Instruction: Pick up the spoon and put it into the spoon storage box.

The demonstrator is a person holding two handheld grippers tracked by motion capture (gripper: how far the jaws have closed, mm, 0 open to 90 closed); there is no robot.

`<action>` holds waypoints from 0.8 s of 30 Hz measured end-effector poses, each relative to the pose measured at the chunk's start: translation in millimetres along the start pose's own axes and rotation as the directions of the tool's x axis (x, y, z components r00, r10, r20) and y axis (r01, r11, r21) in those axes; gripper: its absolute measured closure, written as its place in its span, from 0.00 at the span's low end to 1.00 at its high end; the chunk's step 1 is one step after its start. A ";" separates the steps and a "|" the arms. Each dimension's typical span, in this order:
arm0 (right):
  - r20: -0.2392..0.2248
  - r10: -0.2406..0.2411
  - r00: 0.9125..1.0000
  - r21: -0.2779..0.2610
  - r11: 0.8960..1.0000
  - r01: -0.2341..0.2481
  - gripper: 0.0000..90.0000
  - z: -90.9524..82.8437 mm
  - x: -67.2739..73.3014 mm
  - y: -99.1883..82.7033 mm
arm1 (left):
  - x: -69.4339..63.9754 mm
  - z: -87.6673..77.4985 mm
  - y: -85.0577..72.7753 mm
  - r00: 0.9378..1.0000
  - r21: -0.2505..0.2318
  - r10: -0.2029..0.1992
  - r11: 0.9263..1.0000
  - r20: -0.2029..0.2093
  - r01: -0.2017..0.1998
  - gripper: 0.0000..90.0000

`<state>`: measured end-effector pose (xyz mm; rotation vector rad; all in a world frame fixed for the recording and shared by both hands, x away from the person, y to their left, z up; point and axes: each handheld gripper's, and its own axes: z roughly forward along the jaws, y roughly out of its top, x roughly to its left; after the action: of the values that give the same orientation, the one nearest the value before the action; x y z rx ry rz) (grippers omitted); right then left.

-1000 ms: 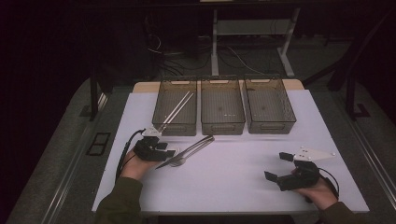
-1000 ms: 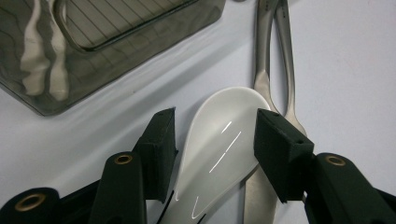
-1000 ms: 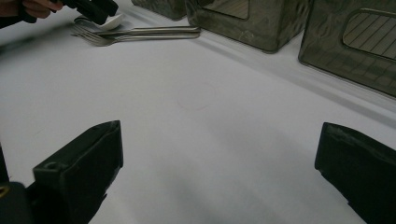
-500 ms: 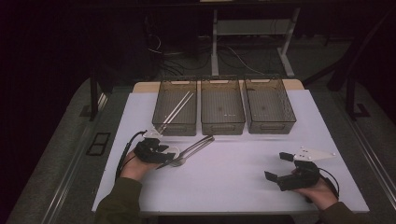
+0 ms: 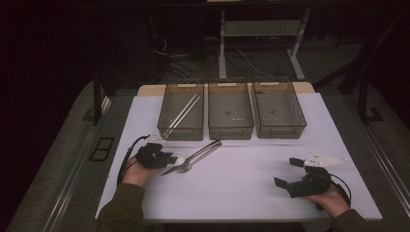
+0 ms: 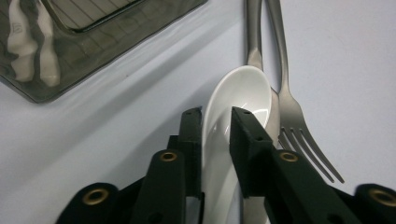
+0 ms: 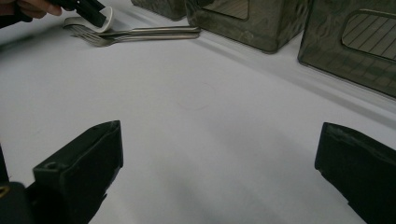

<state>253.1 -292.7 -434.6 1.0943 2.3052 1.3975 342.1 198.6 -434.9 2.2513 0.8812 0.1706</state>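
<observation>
White ceramic spoon (image 6: 243,93) lies on the white table cover (image 5: 241,183), just in front of the leftmost of three smoky plastic bins (image 5: 183,110), its bowl beside a metal fork (image 6: 292,109) and another steel utensil's handle (image 6: 253,32). The left gripper (image 6: 215,116) has just been closing, and its black jaws now clamp the spoon's rim, one outside, one inside the bowl. Two pale chopsticks (image 5: 183,115) rest in that left bin. Well apart, near the table's right front, the right gripper (image 5: 291,173) rests with its jaws spread wide, nothing between them.
</observation>
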 end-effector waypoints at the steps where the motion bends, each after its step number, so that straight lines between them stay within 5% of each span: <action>1: 0.000 -0.001 1.000 -0.001 1.000 0.001 0.01 0.0 0.1 0.0 | 0.1 -0.6 0.2 1.000 -0.004 0.006 1.000 -0.001 -0.006 0.86; 8: -0.001 -0.001 1.000 -0.001 1.000 0.001 0.01 -0.1 0.1 0.0 | -0.9 -4.9 1.5 1.000 -0.028 0.009 1.000 0.011 -0.009 0.94; 24: -0.004 0.003 1.000 -0.001 1.000 -0.003 0.01 0.0 0.1 0.0 | -3.7 -8.4 6.8 1.000 -0.033 0.021 0.999 -0.020 -0.022 0.94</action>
<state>253.1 -292.7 -434.5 1.0960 2.3062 1.4034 340.1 197.5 -423.7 2.2324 0.8586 0.2153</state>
